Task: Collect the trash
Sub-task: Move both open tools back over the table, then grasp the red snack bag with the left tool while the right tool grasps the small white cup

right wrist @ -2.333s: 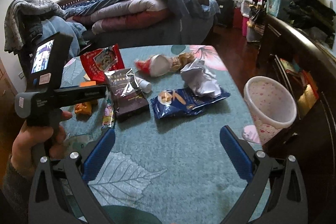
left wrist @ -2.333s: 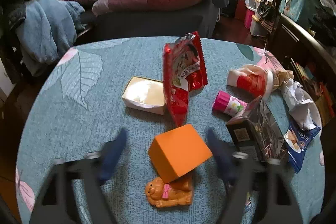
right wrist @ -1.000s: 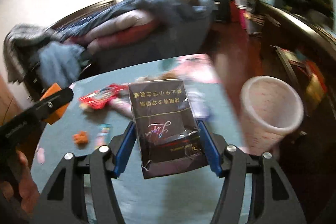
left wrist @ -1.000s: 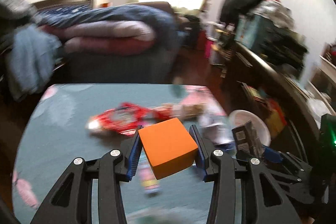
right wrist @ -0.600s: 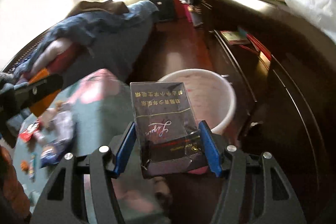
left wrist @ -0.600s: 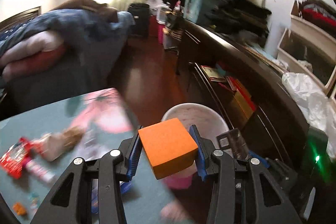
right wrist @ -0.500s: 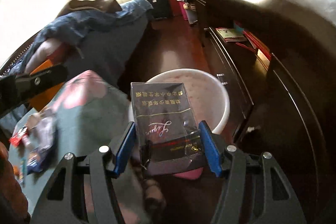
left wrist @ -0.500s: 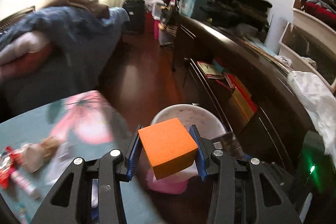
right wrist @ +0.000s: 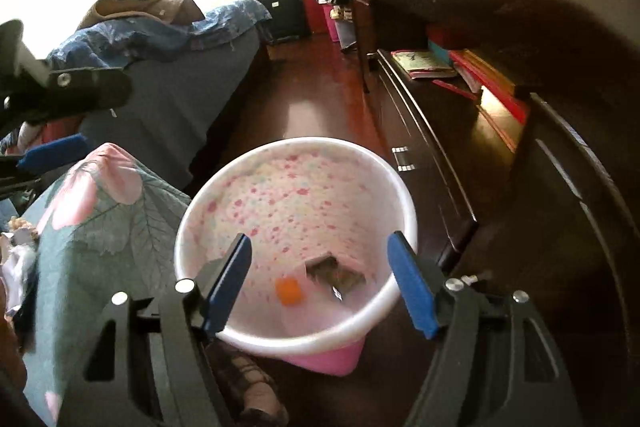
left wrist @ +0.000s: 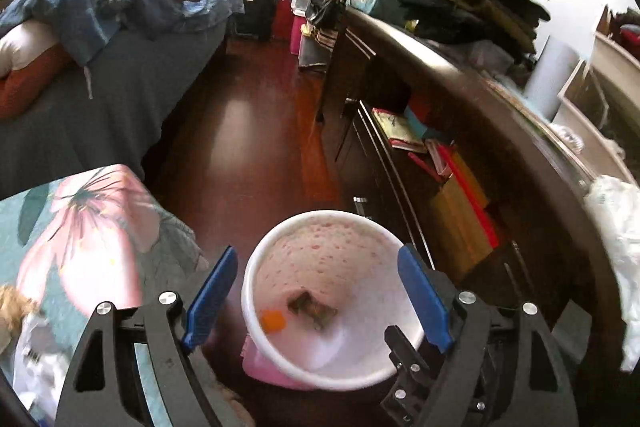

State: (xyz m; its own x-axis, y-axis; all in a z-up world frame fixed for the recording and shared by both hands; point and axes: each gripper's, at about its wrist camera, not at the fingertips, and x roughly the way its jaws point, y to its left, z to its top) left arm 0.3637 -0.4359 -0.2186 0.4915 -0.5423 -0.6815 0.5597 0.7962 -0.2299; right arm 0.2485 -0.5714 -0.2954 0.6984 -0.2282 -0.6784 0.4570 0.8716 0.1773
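Note:
A white and pink speckled trash bin point(left wrist: 280, 247) stands on the floor beside the table; it also shows in the right wrist view point(right wrist: 304, 195). Inside it lie the orange box point(left wrist: 273, 319), also in the right wrist view point(right wrist: 289, 291), and the dark packet point(left wrist: 313, 307), also in the right wrist view point(right wrist: 336, 273). My left gripper point(left wrist: 316, 291) is open and empty above the bin. My right gripper point(right wrist: 320, 277) is open and empty above the bin too.
The table with a teal floral cloth point(left wrist: 92, 227) is at the left, with some wrappers point(left wrist: 36, 351) at its edge. A dark wooden cabinet point(left wrist: 460, 167) with books stands right of the bin. A bed point(left wrist: 100, 75) is behind the table. The left gripper's finger point(right wrist: 52, 151) shows at left.
Both grippers have opened. The orange box and the dark packet have dropped from the jaws into the bin. Both grippers have moved closer over the bin.

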